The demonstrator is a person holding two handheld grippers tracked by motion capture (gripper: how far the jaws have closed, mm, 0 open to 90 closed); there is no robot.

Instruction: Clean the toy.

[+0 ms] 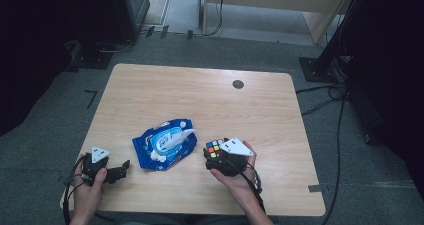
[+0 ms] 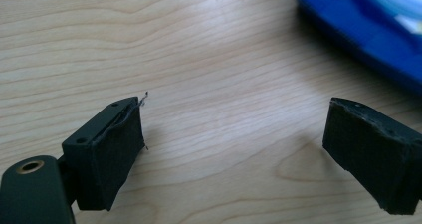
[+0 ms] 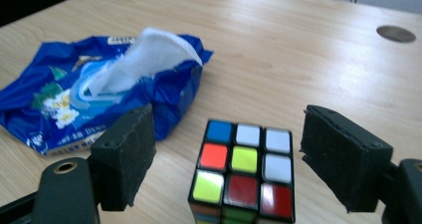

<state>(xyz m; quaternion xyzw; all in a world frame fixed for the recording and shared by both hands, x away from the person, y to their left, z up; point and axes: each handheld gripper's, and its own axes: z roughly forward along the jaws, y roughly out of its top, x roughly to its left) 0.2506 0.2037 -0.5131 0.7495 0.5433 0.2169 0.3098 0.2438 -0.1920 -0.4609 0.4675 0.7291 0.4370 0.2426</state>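
Step in hand: as I read it, the right tool [image 3: 226, 149] is set either to take the puzzle cube [image 3: 243, 171] or to leave it, so a take is what I advise on.
Cube position: it sits on the tabletop [image 1: 210, 95] near the front edge, just right of the blue wipes pack [image 1: 164, 143] and apart from it; in the right gripper view it stands squarely between the two black pads.
Right tool state: spread, with a clear gap on both sides of the cube, so nothing is pinched.
Left tool state: the left tool [image 2: 234, 149] is spread too, with bare wood between its pads, low at the near left of the tabletop with the pack's edge off to one side.
Approach: I would bring the pads down level with the cube's middle layer, so they meet flat faces and not an edge or corner.
Alignment: the cube looks slightly turned against the pads; squaring the wrist first should stop it twisting out.
Squeeze: close slowly and evenly, since the layers can rotate under a lopsided push.
Hazard: a loose white wipe [image 3: 149, 55] sticks up from the pack nearby; keep the left-hand pad clear of it.
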